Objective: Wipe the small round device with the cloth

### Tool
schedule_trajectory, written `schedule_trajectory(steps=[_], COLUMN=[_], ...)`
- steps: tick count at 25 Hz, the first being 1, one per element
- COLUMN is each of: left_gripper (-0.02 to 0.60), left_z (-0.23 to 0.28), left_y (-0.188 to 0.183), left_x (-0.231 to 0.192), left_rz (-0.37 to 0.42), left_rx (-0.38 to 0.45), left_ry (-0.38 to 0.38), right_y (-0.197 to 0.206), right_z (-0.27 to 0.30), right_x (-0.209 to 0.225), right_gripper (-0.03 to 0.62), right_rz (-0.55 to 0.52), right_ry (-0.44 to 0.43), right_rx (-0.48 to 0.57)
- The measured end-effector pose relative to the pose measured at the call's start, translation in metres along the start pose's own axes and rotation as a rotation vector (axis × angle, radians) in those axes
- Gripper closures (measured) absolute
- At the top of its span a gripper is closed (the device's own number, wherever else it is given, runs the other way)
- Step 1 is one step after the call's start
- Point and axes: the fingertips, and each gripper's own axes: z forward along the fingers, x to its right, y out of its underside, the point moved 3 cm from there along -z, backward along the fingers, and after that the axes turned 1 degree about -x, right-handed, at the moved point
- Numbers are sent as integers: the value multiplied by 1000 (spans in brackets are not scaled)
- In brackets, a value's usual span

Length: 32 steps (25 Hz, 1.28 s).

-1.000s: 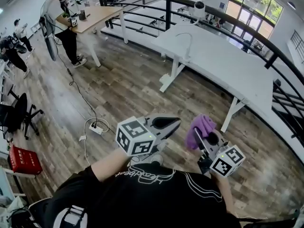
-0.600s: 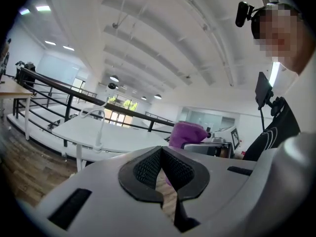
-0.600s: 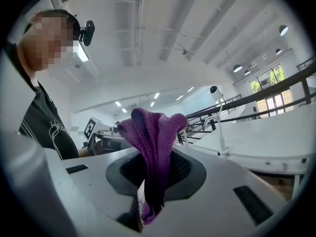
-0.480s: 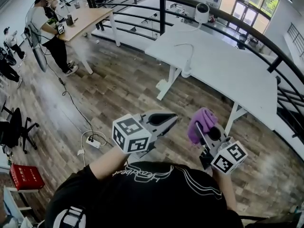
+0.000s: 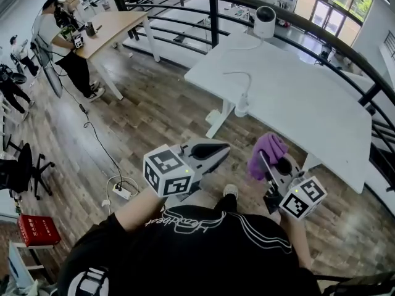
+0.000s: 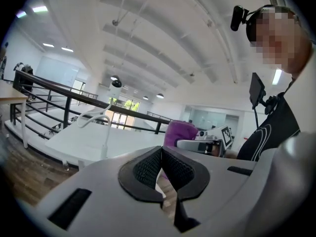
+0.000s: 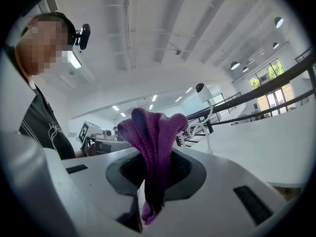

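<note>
Between the pads of your right gripper (image 5: pixel 272 163) sits the purple cloth (image 5: pixel 266 150), pinched by its lower folds, with the loose bulk bunched above the tips. It looks soft and light, so expect it to drape and drag rather than push. Keep a firm clench and wipe with the bunched part.

Beside it, on its left, your left gripper (image 5: pixel 220 151) is clenched on nothing, pads meeting.

Ahead of both tips lies the white table (image 5: pixel 300 97), with a thin white stalk (image 5: pixel 242 101) rising near its closer edge.

Well beyond the tips, at the table's far edge by the dark railing (image 5: pixel 321 37), stands the small round device (image 5: pixel 265 19). It is white and smooth, and probably light, slippery and easily tipped. Steady it low on its body with the left gripper, gently, away from the dark face.
</note>
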Motion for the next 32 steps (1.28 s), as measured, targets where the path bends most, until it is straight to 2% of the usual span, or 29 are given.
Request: schedule_trajectory(steps=[12,15,19,21,25,27,29,32], left_gripper=[572,572,571,544,485,457,399,387], left_z=[134,137,146,150,155,163,175,195], left_y=[-103,-119,-126,-133,-156,-164,-168,-172], left_x=[-122,-154,-194,-212,-250,-271,-292,-322], left_rz=[25,25,38,62,125,155,187,270], left_rx=[-2,15,11,4,-19,-48,-97,-159], left_ry=[-84,-112,-122,-113,-75,-30,19,46], right_y=[-96,-108,-103,-104,-119,-128,-135,-140], right_z=[67,88,112,122,143,154,162,173], right_x=[187,201,224,234,242,248,253,261], right_gripper=[533,533,533,533,533,533,533,533], right_rz=[-7,-26,-26,-24,-40,-43,-39,-39], right_ry=[-77,-83,-60,-45,1,39,79,127], right_rx=[6,-1,-12,-8,8,26,42,46])
